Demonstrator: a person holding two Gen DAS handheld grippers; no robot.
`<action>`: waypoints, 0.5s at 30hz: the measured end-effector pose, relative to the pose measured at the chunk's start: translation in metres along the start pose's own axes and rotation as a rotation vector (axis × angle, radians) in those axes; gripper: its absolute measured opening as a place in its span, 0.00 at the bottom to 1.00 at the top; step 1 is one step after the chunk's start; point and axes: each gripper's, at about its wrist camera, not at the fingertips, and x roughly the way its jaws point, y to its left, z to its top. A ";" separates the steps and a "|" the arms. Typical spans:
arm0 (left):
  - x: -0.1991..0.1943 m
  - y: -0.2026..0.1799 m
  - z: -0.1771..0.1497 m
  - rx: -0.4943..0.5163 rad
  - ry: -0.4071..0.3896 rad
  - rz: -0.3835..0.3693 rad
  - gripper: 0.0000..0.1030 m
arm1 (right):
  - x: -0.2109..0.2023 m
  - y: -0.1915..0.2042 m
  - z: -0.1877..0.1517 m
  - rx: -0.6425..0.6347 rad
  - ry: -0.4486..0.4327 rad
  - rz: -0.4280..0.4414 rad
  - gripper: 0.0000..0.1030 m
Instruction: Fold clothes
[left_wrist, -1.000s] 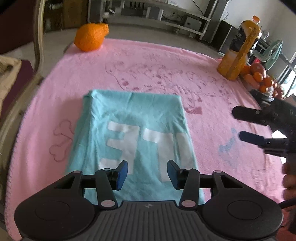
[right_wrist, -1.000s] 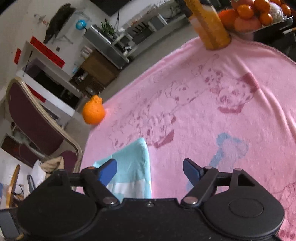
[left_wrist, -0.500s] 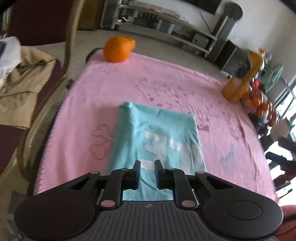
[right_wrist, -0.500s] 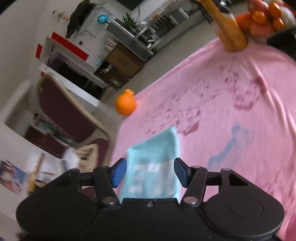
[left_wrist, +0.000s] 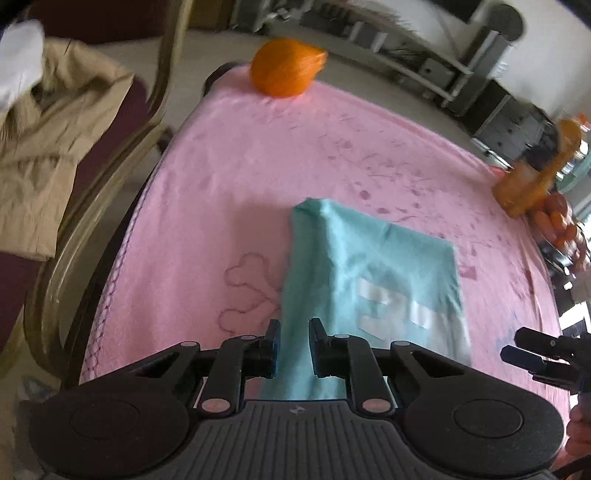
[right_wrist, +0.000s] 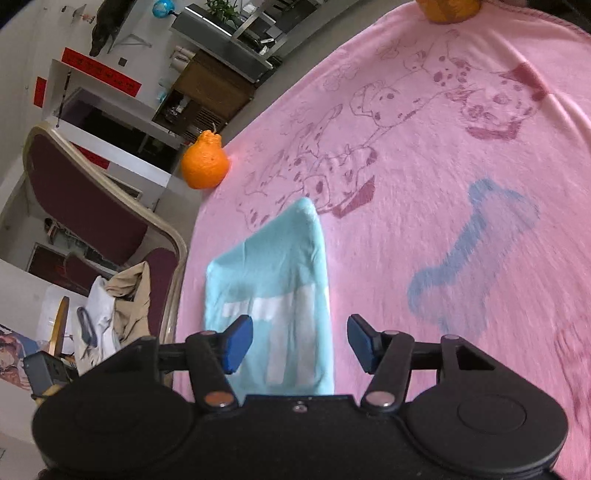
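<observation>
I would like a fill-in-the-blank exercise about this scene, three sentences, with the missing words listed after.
1. The folded light blue shirt with white letters lies on a ____ blanket.
2. The left tool is shut on the ____.
3. The right tool has its jaws ____.

Missing words: pink; shirt; open

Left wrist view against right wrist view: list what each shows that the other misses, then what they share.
Only the left wrist view shows the left gripper, its fingers closed on the near edge of the teal shirt, the orange drink bottle with the fruit pile beside it, and the right gripper from the side.

Only the right wrist view shows the blue bone print, the dalmatian print and the right gripper's fingers spread open.

Both show the shirt, the pink blanket, the orange citrus fruit and the chair with clothes.
</observation>
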 end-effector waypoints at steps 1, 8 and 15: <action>0.002 0.002 0.000 -0.008 0.014 0.007 0.16 | 0.004 -0.001 0.002 -0.004 -0.001 0.003 0.55; 0.003 0.009 -0.003 -0.013 0.030 -0.055 0.27 | 0.031 -0.006 0.008 -0.034 0.028 -0.003 0.55; 0.010 0.007 0.000 -0.032 0.035 -0.120 0.36 | 0.039 -0.007 0.005 -0.039 0.056 0.028 0.52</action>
